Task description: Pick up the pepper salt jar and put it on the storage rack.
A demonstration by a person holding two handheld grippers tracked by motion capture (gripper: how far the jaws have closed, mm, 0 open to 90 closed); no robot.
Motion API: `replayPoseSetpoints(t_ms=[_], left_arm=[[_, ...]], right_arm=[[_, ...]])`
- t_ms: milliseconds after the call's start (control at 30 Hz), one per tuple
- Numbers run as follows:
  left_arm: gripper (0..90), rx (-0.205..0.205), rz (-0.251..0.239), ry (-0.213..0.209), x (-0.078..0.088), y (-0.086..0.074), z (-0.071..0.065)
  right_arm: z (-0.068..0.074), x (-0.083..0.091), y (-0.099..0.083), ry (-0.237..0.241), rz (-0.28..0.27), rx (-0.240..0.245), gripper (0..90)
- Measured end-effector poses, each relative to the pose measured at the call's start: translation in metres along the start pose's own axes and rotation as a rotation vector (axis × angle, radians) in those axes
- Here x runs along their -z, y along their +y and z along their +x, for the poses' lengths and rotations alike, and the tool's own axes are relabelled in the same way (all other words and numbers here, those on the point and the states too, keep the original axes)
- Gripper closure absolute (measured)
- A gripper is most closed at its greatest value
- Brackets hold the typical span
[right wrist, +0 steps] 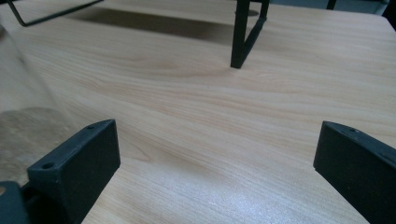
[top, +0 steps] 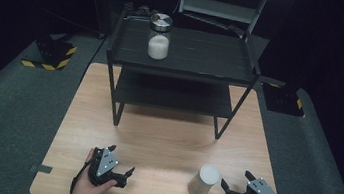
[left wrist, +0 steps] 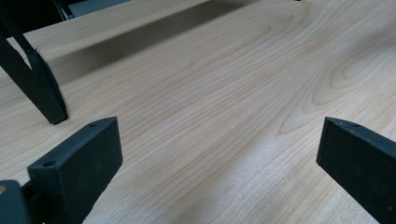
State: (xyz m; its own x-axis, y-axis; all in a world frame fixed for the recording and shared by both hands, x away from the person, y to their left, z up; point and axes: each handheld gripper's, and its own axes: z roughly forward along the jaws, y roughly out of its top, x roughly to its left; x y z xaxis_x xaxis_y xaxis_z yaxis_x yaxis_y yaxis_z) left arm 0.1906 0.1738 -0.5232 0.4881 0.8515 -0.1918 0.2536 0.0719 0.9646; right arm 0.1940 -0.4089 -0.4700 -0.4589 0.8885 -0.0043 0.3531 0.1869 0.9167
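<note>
Wood-grain table (top: 164, 141) | black metal rack (top: 184, 66) | round white-lidded cylinder (top: 204, 180)

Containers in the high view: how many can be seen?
2. A jar with a metal lid stands on the rack's top shelf; a white cylinder stands on the table near the right hand-held gripper.

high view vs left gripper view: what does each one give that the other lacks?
High view alone: a jar with a metal lid and white contents standing on the top shelf of the black rack, a white cylinder on the table near the right gripper, and both hands. Left gripper view alone: a close look along the left gripper, jaws wide apart with bare wood between them. Shared: the wooden table and the rack's leg.
</note>
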Motion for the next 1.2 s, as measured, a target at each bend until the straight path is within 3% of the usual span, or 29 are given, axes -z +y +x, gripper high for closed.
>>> replayPoseSetpoints(t_ms=[233, 300, 467, 767, 1200], left_arm=[[0.8, 0.012, -0.018, -0.003, 0.002, -0.002, 0.001], [0.8, -0.005, -0.019, -0.007, 0.003, -0.003, 0.0], [0.8, -0.002, -0.028, -0.005, 0.002, -0.005, -0.001], [0.7, 0.0, -0.023, -0.007, 0.003, -0.004, 0.0], [0.8, -0.004, -0.022, -0.009, 0.003, -0.004, 0.0]], right_arm=[[0.005, 0.009, 0.004, 0.002, -0.047, 0.009, 0.4], [0.007, 0.011, 0.006, 0.013, -0.064, 0.019, 0.4], [0.009, 0.015, 0.008, 0.026, -0.083, 0.023, 0.4], [0.017, 0.028, 0.012, 0.076, -0.156, 0.023, 0.4], [0.023, 0.037, 0.015, 0.134, -0.21, 0.025, 0.4]])
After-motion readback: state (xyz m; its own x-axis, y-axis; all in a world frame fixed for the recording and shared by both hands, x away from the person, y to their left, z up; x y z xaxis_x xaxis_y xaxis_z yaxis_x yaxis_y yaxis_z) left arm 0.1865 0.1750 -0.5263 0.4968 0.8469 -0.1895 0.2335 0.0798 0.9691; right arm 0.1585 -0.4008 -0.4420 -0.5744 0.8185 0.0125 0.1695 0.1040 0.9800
